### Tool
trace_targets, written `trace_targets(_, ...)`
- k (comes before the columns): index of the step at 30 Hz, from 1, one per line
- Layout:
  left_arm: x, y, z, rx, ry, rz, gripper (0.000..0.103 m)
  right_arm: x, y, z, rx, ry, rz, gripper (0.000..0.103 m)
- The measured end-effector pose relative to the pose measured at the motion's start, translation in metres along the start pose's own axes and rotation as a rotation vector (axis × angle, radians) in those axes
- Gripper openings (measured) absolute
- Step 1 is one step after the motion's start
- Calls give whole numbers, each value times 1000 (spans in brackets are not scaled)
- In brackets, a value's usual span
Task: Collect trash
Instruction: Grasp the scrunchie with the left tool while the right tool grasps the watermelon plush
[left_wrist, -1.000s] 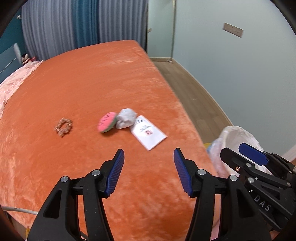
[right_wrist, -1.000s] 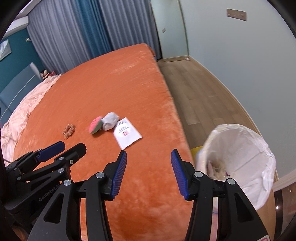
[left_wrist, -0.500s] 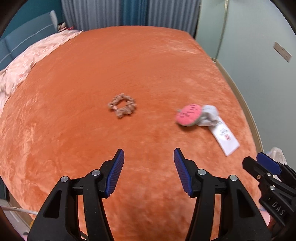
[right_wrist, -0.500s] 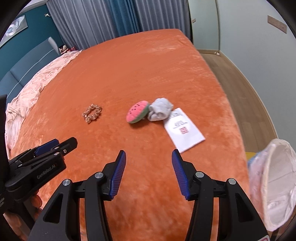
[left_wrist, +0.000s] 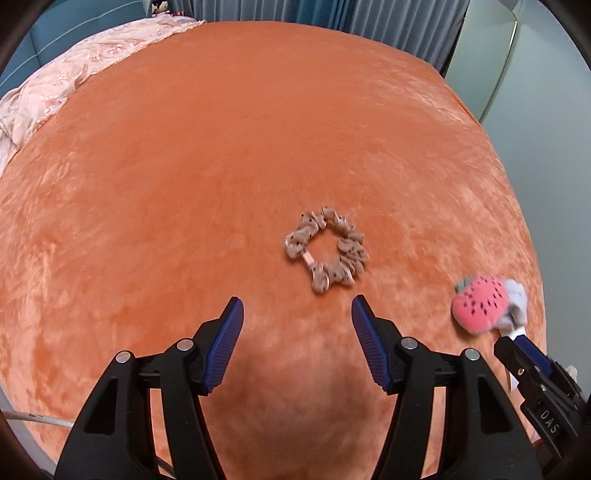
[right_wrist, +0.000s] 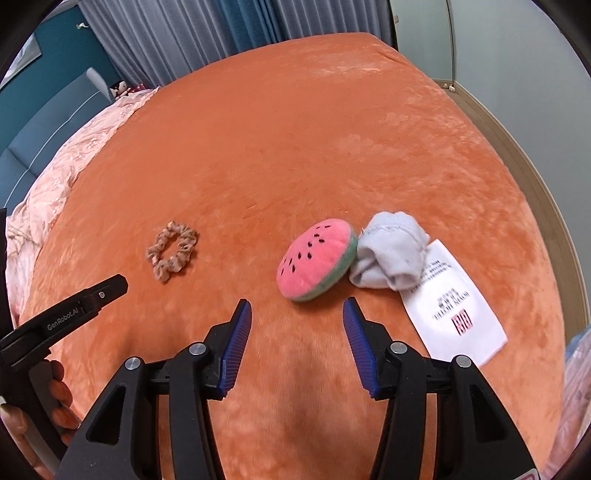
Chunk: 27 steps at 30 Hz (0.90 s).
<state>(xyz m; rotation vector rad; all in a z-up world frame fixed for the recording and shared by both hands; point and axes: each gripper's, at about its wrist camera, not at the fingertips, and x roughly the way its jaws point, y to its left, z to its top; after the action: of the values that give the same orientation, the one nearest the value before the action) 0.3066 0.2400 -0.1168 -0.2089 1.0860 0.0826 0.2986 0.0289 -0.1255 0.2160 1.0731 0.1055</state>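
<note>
Hovering over the orange plush bedspread (left_wrist: 221, 166), we carry our two grippers side by side, and nothing is between either pair of blue pads. Our left gripper (left_wrist: 297, 314) has its jaws apart and opening a little more; our right gripper (right_wrist: 297, 314) has its jaws apart and empty.

We take the round pink watermelon-slice plush toy (right_wrist: 316, 260) as our landmark. Touching its right side lies the crumpled grey sock (right_wrist: 391, 254); just beyond the sock, partly tucked under it, is the white printed paper slip (right_wrist: 454, 314), its long axis running from the sock down towards the bed's right edge. Well to the toy's left lies the beige spotted fabric scrunchie (left_wrist: 325, 254), a flat ring.

We judge the paper slip the likeliest piece of trash here. It lies right of the toy, so our right gripper is the nearer tool: the toy sits just ahead of its jaws and the slip is off to their right. Our left gripper faces the scrunchie instead, just ahead and slightly right of its jaws. Reaching the slip calls for a swing right past the toy, closing across its short side.
</note>
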Motion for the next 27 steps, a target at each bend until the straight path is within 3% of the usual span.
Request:
trace_targets(10, 61, -3, 23, -18, 55, -16, 56, 47, -7, 16, 48, 30, 0, 51)
trace_targets(12, 66, -3, 23, -19, 57, -20, 43, 54, -6, 17, 48, 42, 6, 49)
trace_targets(15, 67, -3, 23, -27, 59, -40, 19, 60, -5, 16, 53, 55, 38, 33)
trace_targets(17, 65, -4, 22, -25, 54, -43, 12, 57, -3, 15, 44, 42, 44, 29)
trace_targets(27, 11, -25, 10, 1, -14, -52, 8, 4, 13, 8, 24, -31, 108, 25)
